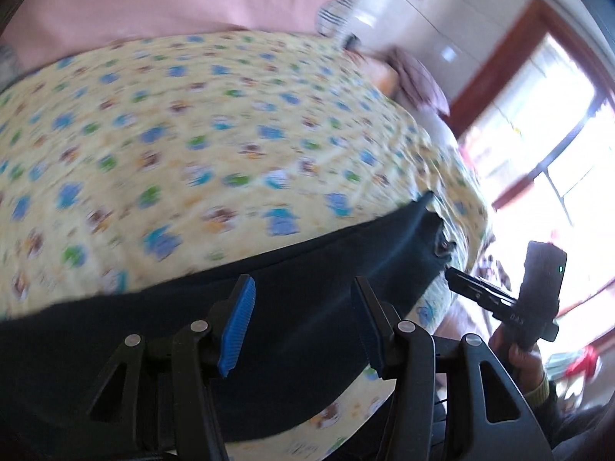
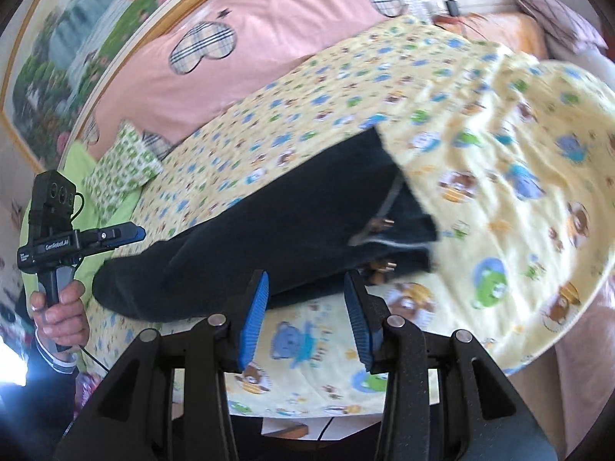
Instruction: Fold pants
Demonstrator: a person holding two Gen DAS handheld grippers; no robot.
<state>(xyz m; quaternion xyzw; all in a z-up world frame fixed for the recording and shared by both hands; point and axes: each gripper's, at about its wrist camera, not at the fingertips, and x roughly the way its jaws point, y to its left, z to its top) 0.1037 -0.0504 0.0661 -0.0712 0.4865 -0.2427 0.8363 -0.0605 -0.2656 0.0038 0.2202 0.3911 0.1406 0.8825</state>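
Note:
Dark navy pants (image 1: 192, 330) lie stretched across the near edge of a bed with a yellow cartoon-print sheet (image 1: 215, 146). In the right wrist view the pants (image 2: 292, 211) show their waistband end with a zipper and button at the right. My left gripper (image 1: 303, 296) is open and empty, just above the pants' middle. My right gripper (image 2: 305, 292) is open and empty, just in front of the waist end. Each gripper shows in the other's view, the right gripper (image 1: 461, 280) near the waist and the left gripper (image 2: 134, 232) near the leg end.
A pink blanket (image 2: 269, 38) with plaid hearts covers the far side of the bed. A green patterned pillow (image 2: 123, 165) lies at the left. A bright window (image 1: 538, 134) with a red-brown frame is at the right. The sheet (image 2: 499, 173) is rumpled beside the waistband.

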